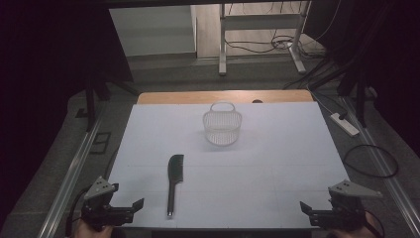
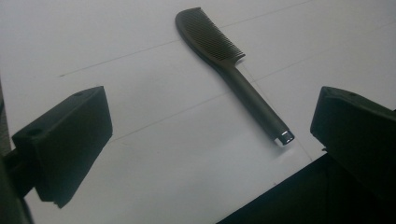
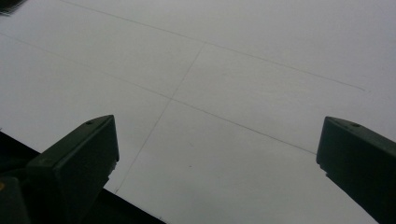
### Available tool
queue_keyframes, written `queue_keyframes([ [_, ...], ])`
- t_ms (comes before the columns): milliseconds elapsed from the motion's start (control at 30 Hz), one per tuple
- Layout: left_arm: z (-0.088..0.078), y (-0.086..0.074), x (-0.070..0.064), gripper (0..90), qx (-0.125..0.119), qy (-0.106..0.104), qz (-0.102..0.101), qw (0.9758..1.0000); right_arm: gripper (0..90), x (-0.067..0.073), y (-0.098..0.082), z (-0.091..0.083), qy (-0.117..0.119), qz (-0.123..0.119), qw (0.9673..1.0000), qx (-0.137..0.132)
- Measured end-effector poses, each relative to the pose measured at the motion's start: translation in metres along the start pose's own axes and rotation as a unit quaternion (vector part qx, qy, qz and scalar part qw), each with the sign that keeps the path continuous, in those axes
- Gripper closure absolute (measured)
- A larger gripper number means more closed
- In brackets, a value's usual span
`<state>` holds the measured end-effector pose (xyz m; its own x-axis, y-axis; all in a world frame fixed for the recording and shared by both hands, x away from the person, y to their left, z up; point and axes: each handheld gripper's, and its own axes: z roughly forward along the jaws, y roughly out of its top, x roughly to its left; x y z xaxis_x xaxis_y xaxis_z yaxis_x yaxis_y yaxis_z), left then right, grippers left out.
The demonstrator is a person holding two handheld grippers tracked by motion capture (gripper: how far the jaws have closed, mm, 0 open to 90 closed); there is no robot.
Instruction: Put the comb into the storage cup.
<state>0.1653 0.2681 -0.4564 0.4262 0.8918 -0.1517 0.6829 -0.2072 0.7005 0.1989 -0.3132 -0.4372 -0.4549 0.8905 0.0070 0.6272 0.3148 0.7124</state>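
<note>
A black comb (image 1: 173, 181) lies flat on the white table top (image 1: 272, 163), teeth end away from me, handle toward the front edge. In the left gripper view the comb (image 2: 231, 72) runs diagonally ahead of the jaws, with a shiny tip at the handle's end. A small white wire basket (image 1: 222, 125) with a handle stands upright near the table's middle back. My left gripper (image 1: 131, 208) rests at the front left corner, open and empty. My right gripper (image 1: 307, 210) sits at the front right corner, open, with bare table between its jaws.
A wooden strip (image 1: 225, 96) borders the table's far edge. Metal rails (image 1: 74, 168) run along both sides. A power strip (image 1: 345, 124) and cables (image 1: 369, 161) lie on the floor at the right. Desk legs (image 1: 222, 44) stand beyond the table.
</note>
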Motion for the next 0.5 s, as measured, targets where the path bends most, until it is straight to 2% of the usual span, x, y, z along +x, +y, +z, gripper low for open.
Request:
queue_keyframes([
  [367, -0.0035, -0.0031, 0.0039, 0.0, -0.007, -0.013, -0.015, 0.9998, 0.0, 0.0028, 0.0016, 0.0017, 0.001, -0.015, 0.9999, 0.002],
  [500, -0.0032, -0.0030, 0.0040, 0.0, -0.005, -0.014, -0.016, 0.9998, 0.0, 0.0024, 0.0017, 0.0018, 0.001, -0.014, 0.9999, 0.001],
])
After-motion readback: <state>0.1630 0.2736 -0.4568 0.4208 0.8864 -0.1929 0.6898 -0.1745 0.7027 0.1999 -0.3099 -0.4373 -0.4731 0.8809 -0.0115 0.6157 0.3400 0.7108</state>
